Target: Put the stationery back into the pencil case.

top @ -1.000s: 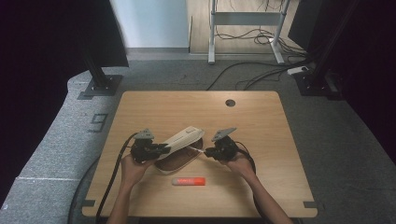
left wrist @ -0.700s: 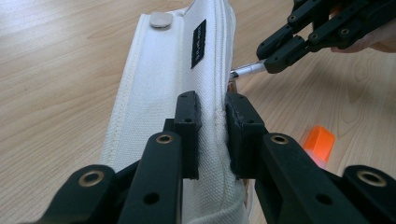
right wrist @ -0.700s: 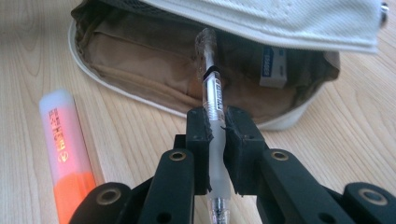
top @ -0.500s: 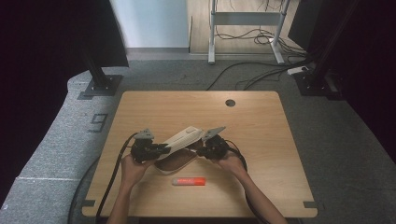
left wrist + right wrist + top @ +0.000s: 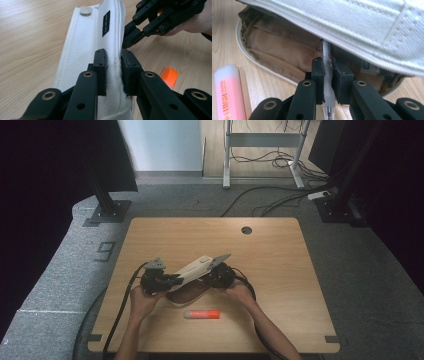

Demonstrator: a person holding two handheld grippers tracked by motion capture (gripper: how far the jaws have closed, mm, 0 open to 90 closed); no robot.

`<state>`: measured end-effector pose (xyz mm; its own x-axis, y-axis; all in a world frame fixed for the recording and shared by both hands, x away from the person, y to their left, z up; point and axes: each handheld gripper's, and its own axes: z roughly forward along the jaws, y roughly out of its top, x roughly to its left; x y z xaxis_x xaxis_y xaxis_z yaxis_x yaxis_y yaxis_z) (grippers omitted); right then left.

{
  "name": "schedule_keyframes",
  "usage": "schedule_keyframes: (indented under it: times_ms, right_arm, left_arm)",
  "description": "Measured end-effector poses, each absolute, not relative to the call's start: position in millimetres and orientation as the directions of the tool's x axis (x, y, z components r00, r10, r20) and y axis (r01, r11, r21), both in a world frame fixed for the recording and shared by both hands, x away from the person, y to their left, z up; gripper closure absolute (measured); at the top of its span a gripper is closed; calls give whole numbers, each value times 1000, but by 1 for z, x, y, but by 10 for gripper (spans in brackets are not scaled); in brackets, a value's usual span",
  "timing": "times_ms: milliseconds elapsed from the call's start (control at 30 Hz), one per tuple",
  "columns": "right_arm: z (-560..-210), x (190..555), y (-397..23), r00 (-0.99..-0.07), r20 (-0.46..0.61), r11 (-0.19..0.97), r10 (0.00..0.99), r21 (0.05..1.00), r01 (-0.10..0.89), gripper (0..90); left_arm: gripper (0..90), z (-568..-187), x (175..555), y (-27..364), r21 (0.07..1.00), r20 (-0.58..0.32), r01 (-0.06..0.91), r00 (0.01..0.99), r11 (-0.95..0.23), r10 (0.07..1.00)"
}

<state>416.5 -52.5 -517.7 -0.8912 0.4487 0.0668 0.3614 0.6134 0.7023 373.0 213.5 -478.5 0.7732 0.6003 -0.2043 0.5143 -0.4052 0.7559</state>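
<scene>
On a wooden table (image 5: 280,270), the left gripper (image 5: 113,72) pinches the white flap (image 5: 85,47) of a pencil case (image 5: 284,57), holding it open. The right gripper (image 5: 327,82) clamps a clear pen (image 5: 327,75), its tip just entering the brown interior ahead of the fingers. An orange highlighter (image 5: 227,92) lies beside them, not yet packed.

Both forearms enter from the near edge of the desk and converge toward its middle. Left gripper (image 5: 159,279) is held low and level in the left hand (image 5: 140,295), fingers (image 5: 100,71) clamped on a fabric flap. Right gripper (image 5: 220,275), in the right hand (image 5: 239,292), faces the left one at close range, fingers (image 5: 318,77) closed on a pen.
</scene>
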Motion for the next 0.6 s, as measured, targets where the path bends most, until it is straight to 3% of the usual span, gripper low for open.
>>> schedule_keyframes:
  times_ms: [600]
  right_arm:
    - [-523, 430, -45, -880, 20, 639, 474, 680, 359, 722]
  left_arm:
    - [755, -480, 374, 213, 752, -206, 518, 771, -407, 603]
